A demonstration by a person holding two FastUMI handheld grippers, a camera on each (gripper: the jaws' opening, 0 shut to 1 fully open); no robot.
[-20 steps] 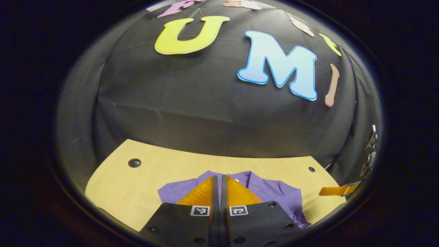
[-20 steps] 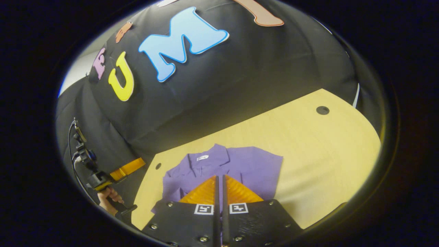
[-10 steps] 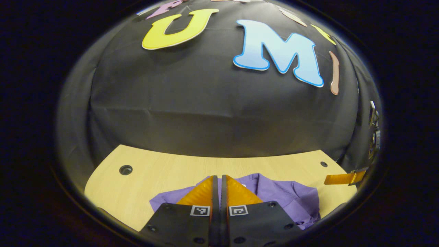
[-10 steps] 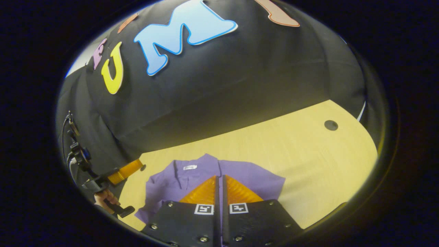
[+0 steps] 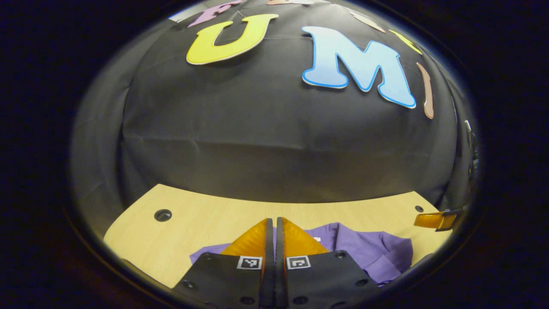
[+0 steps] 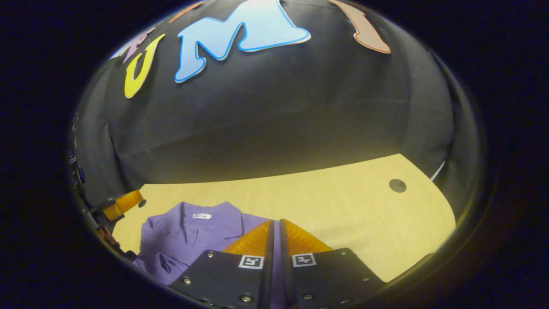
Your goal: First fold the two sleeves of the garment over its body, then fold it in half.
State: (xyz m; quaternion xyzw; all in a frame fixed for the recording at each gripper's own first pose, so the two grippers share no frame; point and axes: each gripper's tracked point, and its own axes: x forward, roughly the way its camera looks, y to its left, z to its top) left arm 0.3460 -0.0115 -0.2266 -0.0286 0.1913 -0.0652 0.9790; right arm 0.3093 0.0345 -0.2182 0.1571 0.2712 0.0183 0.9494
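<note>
We look out over a pale wooden table (image 5: 206, 216) that curves across the near part of the scene, with the booth's black cloth wall behind it. On the table lies the purple garment (image 6: 188, 234), collar toward the far edge, a small white tag inside the neck. In the left gripper view it sits near and slightly right; in the right gripper view, near and left.

Over the last second the garment has slid lower and sideways in both views and looks more bunched at its right edge (image 5: 386, 253), so we judge that both hands are drawing back after a fold. Whether the half fold is finished, we cannot tell.

The left gripper (image 5: 275, 225) has its jaws pressed together on nothing we can see. The right gripper (image 6: 276, 227) is likewise closed and seemingly empty.
</note>
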